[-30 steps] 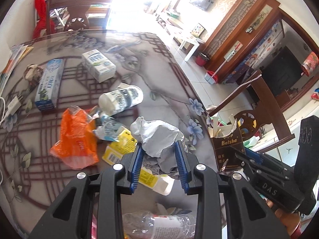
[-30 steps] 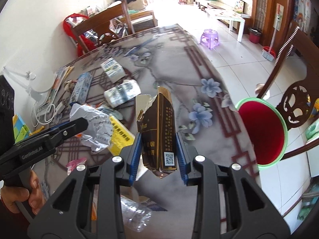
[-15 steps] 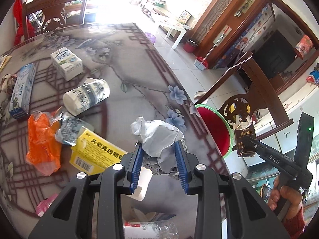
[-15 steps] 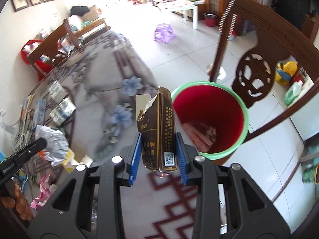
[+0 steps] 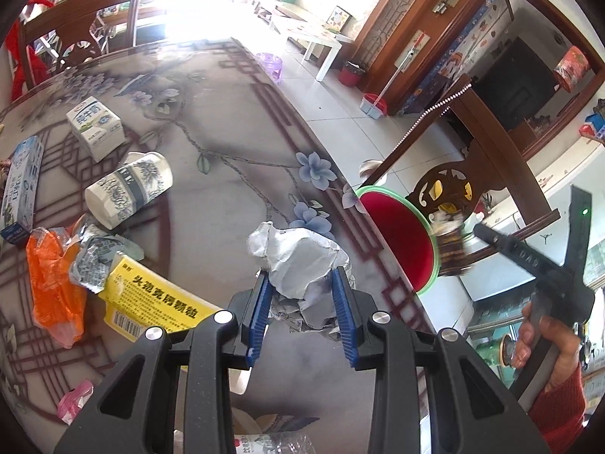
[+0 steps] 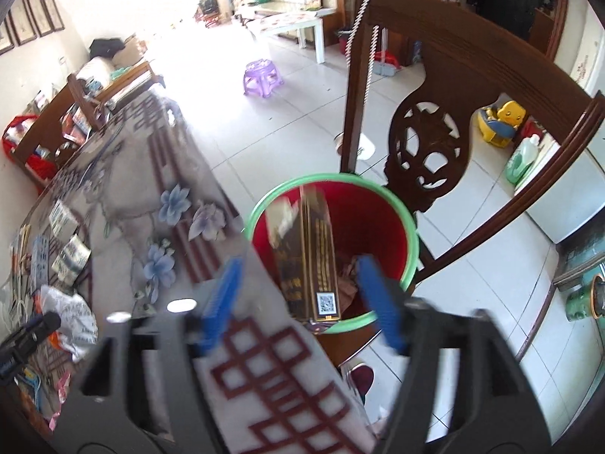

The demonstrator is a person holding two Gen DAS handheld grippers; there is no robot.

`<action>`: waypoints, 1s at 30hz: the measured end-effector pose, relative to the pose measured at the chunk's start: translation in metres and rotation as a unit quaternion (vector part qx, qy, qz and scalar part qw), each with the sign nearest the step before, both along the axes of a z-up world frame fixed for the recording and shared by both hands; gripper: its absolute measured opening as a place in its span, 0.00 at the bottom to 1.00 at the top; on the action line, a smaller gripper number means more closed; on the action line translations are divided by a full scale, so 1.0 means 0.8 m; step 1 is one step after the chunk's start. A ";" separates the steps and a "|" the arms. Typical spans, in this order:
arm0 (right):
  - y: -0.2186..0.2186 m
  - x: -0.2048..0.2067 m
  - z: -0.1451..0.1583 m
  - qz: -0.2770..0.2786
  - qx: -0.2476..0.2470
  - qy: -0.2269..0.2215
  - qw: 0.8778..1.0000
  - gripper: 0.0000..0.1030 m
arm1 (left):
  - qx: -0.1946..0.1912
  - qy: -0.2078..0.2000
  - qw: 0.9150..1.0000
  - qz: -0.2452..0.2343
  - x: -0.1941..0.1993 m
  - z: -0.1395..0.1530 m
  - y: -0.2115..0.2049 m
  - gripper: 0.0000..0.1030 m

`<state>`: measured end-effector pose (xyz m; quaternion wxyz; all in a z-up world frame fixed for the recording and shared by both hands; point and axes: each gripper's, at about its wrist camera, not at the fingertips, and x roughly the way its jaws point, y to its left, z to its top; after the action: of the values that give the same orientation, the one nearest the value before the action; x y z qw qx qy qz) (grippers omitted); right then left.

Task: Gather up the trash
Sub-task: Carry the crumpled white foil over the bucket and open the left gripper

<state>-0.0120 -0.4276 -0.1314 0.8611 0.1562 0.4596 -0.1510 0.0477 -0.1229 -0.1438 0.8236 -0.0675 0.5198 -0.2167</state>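
I am at the drop step. My right claw (image 6: 300, 302) has just been opening, its blue pads now apart, and the brown carton (image 6: 306, 253) sits loose between them, touching neither, right over the red bin (image 6: 410, 261) at centre frame. I judge it is falling in; it shows blurred in both views, at the bin's rim (image 5: 435, 242) in the left one. The bin stands on the floor just beside the worktop (image 5: 234, 121) edge, in front of a chair (image 6: 446, 87).

My left claw (image 5: 302, 302) is clamped on the crumpled paper (image 5: 298, 261), held above the worktop at lower centre of its view, left of the bin.

Next, I think, the right claw should clear away so the left can carry the paper across the edge, over the bin's mouth, and let go there. More trash waits at left: an orange bag (image 5: 53, 283), a yellow box (image 5: 151, 302), a cup (image 5: 128, 189).
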 end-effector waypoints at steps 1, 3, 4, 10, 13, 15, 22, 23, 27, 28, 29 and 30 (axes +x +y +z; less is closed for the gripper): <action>-0.003 -0.002 0.005 -0.004 -0.003 -0.008 1.000 0.74 | 0.001 0.001 1.000 -0.003 0.002 -0.002 -0.005 0.29; -0.006 -0.004 0.011 -0.006 -0.002 -0.014 1.000 0.74 | -0.004 0.006 1.000 -0.009 0.008 -0.004 -0.015 0.29; -0.009 -0.007 0.014 -0.010 -0.002 -0.015 1.000 0.74 | -0.009 0.007 1.000 -0.015 0.011 -0.004 -0.022 0.29; -0.019 -0.035 0.028 -0.038 0.005 -0.021 0.999 0.81 | -0.013 -0.010 0.997 -0.075 0.029 -0.001 -0.083 0.29; -0.025 -0.047 0.031 -0.050 -0.006 -0.018 0.999 0.81 | -0.017 -0.013 0.994 -0.103 0.037 0.000 -0.118 0.29; -0.032 -0.055 0.033 -0.059 -0.006 -0.021 0.998 0.81 | -0.017 -0.016 0.992 -0.120 0.041 0.001 -0.144 0.29; -0.055 -0.078 0.041 -0.093 0.002 -0.036 0.995 0.82 | -0.015 -0.042 0.982 -0.184 0.046 0.006 -0.230 0.29; -0.059 -0.081 0.040 -0.098 0.003 -0.036 0.995 0.82 | -0.009 -0.046 0.980 -0.193 0.045 0.005 -0.241 0.30; -0.066 -0.088 0.039 -0.109 0.005 -0.036 0.993 0.82 | 0.003 -0.059 0.979 -0.197 0.055 -0.002 -0.268 0.62; -0.068 -0.090 0.038 -0.110 0.004 -0.035 0.993 0.82 | 0.001 -0.061 0.979 -0.192 0.058 -0.003 -0.270 0.63; -0.069 -0.090 0.037 -0.110 0.003 -0.033 0.993 0.82 | 0.000 -0.061 0.980 -0.188 0.061 -0.003 -0.270 0.63; -0.069 -0.090 0.036 -0.110 0.002 -0.032 0.993 0.82 | 0.000 -0.061 0.981 -0.185 0.063 -0.002 -0.270 0.63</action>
<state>-0.0844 -0.4830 -0.1025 0.8531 0.2127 0.4123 -0.2388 0.0977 -0.3390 -0.1451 0.7994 0.0426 0.4723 -0.3689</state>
